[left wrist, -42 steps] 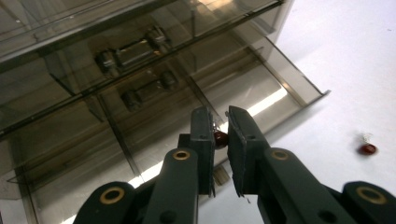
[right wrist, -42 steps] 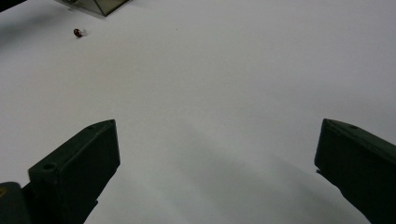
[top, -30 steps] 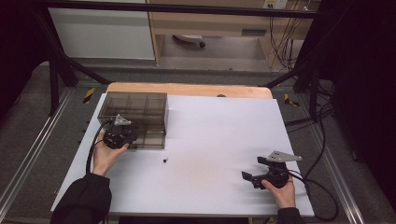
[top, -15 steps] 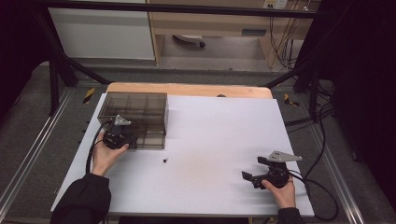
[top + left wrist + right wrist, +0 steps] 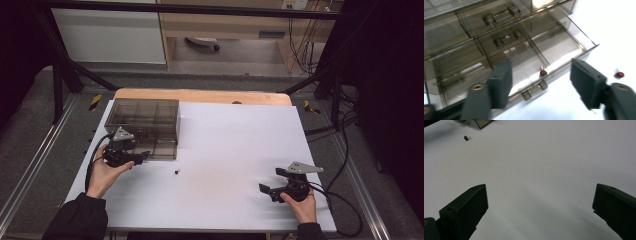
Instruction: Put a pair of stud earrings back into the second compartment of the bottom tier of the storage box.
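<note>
A smoky clear drawer box [image 5: 145, 112] stands at the table's far left, its lowest drawer [image 5: 554, 47] pulled out. My left gripper [image 5: 142, 157] [image 5: 540, 83] is at the drawer's front. Its jaws have just been opening and now stand apart on either side of the small drawer handle [image 5: 532, 91], touching nothing. One small red bead [image 5: 543, 73] lies inside the drawer. Another red bead [image 5: 619, 74] [image 5: 176, 172] [image 5: 466, 137] lies on the white table beside it. My right gripper [image 5: 271, 181] [image 5: 539, 202] rests open at the near right, nothing between its jaws.
The white table sheet [image 5: 235, 145] runs bare between the two grippers. A wooden edge [image 5: 200, 95] shows at the far side. A black frame, cables [image 5: 345, 150] and floor surround the table.
The left gripper's jaws have opened and the hand has drawn back slightly from the box toward the person. The right gripper has kept still.
</note>
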`<action>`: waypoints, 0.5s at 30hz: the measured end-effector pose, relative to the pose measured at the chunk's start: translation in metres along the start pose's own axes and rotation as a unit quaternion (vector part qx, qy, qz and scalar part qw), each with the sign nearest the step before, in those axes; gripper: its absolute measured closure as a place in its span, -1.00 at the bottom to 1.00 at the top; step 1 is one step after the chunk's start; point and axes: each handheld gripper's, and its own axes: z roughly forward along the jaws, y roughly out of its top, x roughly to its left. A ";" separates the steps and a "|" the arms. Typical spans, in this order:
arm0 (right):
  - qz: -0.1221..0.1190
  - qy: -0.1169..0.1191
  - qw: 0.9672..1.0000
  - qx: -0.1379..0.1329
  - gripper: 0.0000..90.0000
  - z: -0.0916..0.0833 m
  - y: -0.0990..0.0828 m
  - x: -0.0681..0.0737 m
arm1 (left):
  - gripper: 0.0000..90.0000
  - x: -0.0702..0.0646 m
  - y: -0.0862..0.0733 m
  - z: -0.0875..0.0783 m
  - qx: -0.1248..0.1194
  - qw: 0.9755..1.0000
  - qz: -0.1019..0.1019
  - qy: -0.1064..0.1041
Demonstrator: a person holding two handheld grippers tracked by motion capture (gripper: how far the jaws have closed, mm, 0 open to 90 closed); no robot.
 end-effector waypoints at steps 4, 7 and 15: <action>0.000 0.000 1.000 0.000 -0.98 0.000 0.000 0.000 | -0.55 -0.005 -0.004 -0.003 -0.006 1.000 -0.002 -0.014; 0.001 0.001 1.000 0.000 -0.98 0.000 0.000 0.000 | -0.64 -0.011 -0.007 -0.004 -0.008 1.000 0.006 -0.024; 0.001 0.001 1.000 0.001 -0.98 0.000 0.000 0.000 | -0.73 -0.026 -0.012 -0.004 -0.014 0.999 0.015 -0.047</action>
